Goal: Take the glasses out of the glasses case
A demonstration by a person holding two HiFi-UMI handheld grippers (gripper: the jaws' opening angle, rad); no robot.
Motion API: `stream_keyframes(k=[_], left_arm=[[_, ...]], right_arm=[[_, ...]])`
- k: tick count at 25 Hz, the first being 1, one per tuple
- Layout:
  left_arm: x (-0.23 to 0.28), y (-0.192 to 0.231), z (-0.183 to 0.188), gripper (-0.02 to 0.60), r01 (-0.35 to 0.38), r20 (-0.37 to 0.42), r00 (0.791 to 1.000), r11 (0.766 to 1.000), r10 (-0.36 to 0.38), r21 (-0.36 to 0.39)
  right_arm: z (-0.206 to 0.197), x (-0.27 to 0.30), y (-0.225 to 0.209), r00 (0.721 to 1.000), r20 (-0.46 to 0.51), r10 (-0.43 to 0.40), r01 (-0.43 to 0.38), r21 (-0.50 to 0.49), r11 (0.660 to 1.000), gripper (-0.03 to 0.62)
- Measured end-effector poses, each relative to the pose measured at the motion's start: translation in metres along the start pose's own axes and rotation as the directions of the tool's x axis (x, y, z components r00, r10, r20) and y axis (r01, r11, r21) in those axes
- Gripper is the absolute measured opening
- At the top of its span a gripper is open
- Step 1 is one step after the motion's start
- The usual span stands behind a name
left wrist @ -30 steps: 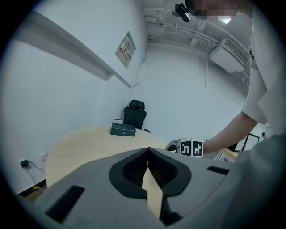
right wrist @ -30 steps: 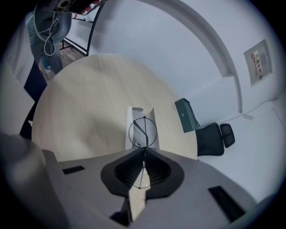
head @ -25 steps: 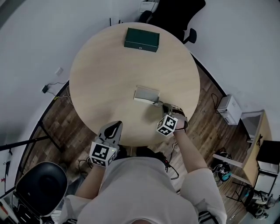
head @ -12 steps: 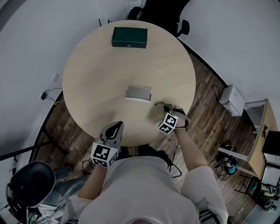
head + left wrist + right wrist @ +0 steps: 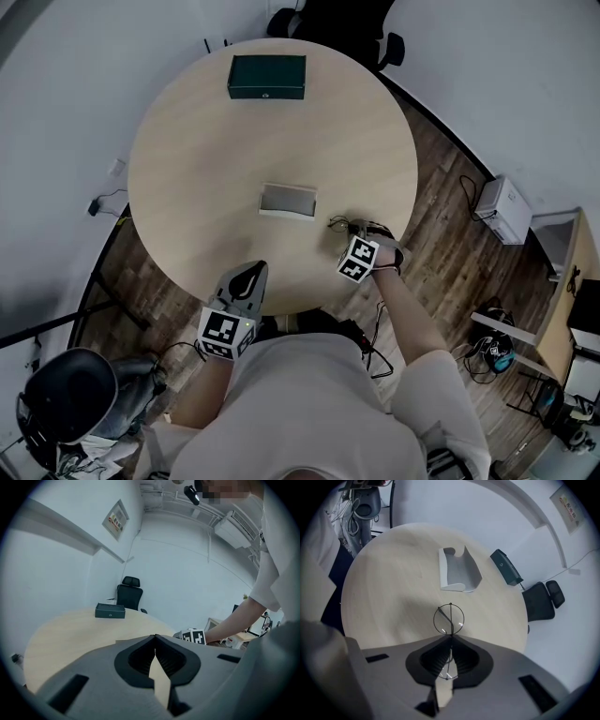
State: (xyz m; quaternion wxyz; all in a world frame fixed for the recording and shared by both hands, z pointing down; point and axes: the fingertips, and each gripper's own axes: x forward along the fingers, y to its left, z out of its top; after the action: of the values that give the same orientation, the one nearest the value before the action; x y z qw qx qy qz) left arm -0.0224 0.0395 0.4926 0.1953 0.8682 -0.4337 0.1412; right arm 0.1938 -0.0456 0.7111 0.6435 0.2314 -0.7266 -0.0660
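The glasses (image 5: pixel 449 618) are already out of the case (image 5: pixel 288 200). The right gripper (image 5: pixel 451 637) has its jaws pinched tight on the thin wire frame. It holds them over the surface (image 5: pixel 206 169) at the lower right of the head view, near the table edge and apart from the case. The case lies open and empty at the middle of the surface, its hollow facing up.

The step in hand looks like the carry-away after the lift-out. The next move probably calls for lowering the glasses onto bare surface beside the case, easing the jaws apart, and taking care that the slim frame does not twist or catch on the pads.

In the right gripper view, one round rim stands just past the jaw tips. More wire shows back inside the jaw hollow, so the glasses' long axis seems to run along the jaws' own line, pointing down toward the surface. Which part of the frame is pinched I cannot tell.

The left gripper (image 5: pixel 155 638) hangs at the near edge, lower centre of the head view, its jaws closed together on nothing.
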Motion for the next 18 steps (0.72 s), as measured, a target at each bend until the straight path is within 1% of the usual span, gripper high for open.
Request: stream_keyframes(k=[3, 10, 18], left_arm=[[0.007, -0.002, -0.001, 0.009, -0.002, -0.004, 1.0, 1.0, 0.002, -0.003], [0.016, 0.003, 0.001, 0.009, -0.012, -0.014, 1.0, 1.0, 0.012, -0.01], [0.02, 0.01, 0.005, 0.009, -0.017, -0.017, 1.0, 1.0, 0.017, -0.008]], right_arm=[[0.002, 0.003, -0.004, 1.0, 0.012, 0.021, -0.021, 0.0, 1.0, 0.018], [0.006, 0.01, -0.009, 0.999, 0.015, 0.035, -0.035, -0.006, 0.999, 0.018], [0.006, 0.014, -0.012, 0.999, 0.017, 0.03, -0.03, 0.004, 1.0, 0.018]])
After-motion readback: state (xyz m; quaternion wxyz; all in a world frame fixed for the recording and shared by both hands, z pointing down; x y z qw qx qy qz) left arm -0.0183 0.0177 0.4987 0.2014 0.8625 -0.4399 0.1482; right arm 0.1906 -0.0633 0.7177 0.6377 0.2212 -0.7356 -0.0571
